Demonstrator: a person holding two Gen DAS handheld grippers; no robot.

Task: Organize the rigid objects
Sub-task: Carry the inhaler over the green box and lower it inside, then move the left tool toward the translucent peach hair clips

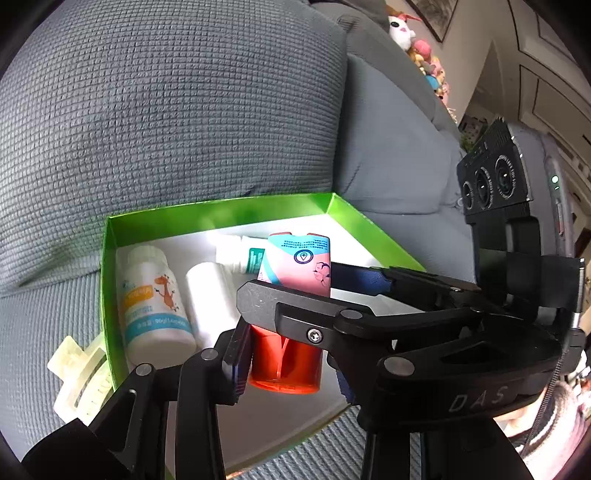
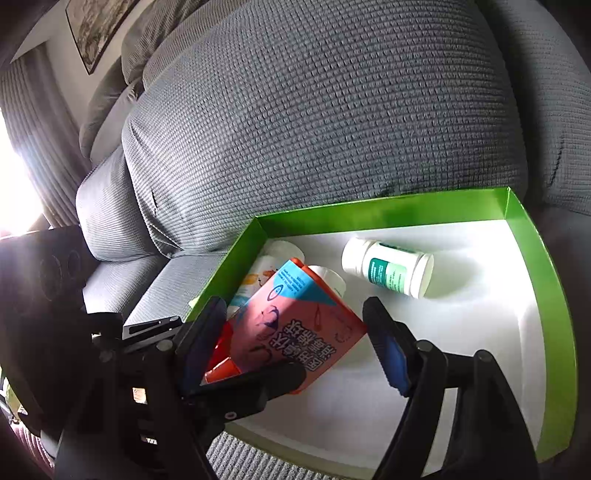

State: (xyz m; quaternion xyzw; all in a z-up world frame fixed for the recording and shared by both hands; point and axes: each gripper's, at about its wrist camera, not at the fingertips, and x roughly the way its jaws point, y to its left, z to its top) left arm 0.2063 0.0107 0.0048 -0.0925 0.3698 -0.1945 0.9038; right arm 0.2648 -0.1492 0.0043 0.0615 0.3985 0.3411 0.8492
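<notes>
A pink and orange box [image 1: 295,266] [image 2: 295,325] hangs tilted over the green-walled tray [image 1: 221,206] [image 2: 369,210], and both grippers hold it. My left gripper [image 1: 286,363] is shut on the box's orange end. My right gripper [image 2: 291,314] [image 1: 291,280] spans the box's wider side, with one box corner against its right pad [image 2: 391,354]. One finger [image 2: 266,380] of the left gripper crosses under the box. Three bottles lie in the tray: one with a giraffe picture [image 1: 155,302], a plain white one [image 1: 210,295] and a green-labelled one [image 2: 388,267] [image 1: 247,254].
The tray rests on a grey sofa seat against a large grey cushion [image 1: 166,110] [image 2: 314,110]. A cream hair claw clip [image 1: 81,373] lies on the seat just outside the tray's left wall. Plush toys [image 1: 402,29] sit far back. A person's sleeve [image 1: 546,435] shows at the lower right.
</notes>
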